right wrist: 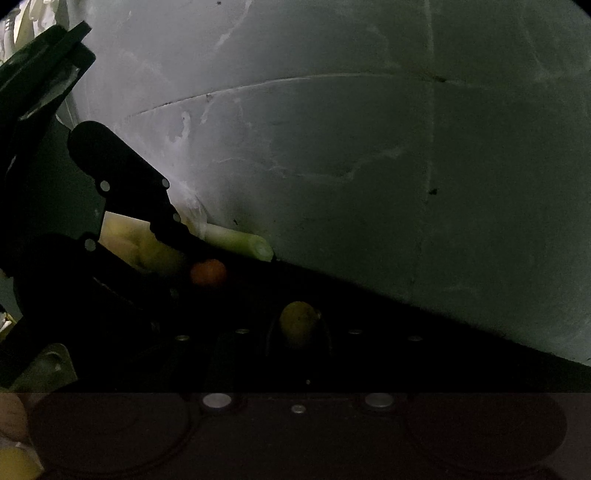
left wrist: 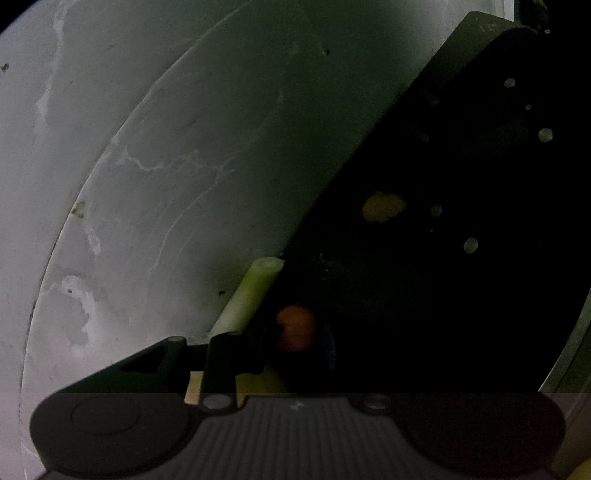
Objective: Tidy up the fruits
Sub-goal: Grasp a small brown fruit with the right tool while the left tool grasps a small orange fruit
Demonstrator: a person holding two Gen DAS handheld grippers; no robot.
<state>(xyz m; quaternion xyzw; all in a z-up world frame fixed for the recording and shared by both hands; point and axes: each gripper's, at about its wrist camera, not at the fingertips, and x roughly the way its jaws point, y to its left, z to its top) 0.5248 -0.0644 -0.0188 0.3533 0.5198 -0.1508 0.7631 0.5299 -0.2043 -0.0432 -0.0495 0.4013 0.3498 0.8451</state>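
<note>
The scene is very dark. My left gripper (left wrist: 251, 332) is shut on a pale yellow-green fruit (right wrist: 125, 236). Its light green stem (left wrist: 247, 295) pokes out past the fingers over a grey-white surface (left wrist: 166, 166). The right wrist view shows that left gripper (right wrist: 147, 236) from the side, at the left. My right gripper (right wrist: 299, 291) is a black mass right beside it, and it fills the right of the left wrist view (left wrist: 461, 166). A small round orange thing (right wrist: 208, 271) and a yellow one (right wrist: 299, 323) show among the dark fingers. Neither can be made out.
The grey-white surface (right wrist: 369, 166) has curved seams and pale scuffs, and spreads behind both grippers. Something pale and crumpled (right wrist: 29, 22) shows at the top left corner. A hand (right wrist: 11, 417) is at the bottom left edge.
</note>
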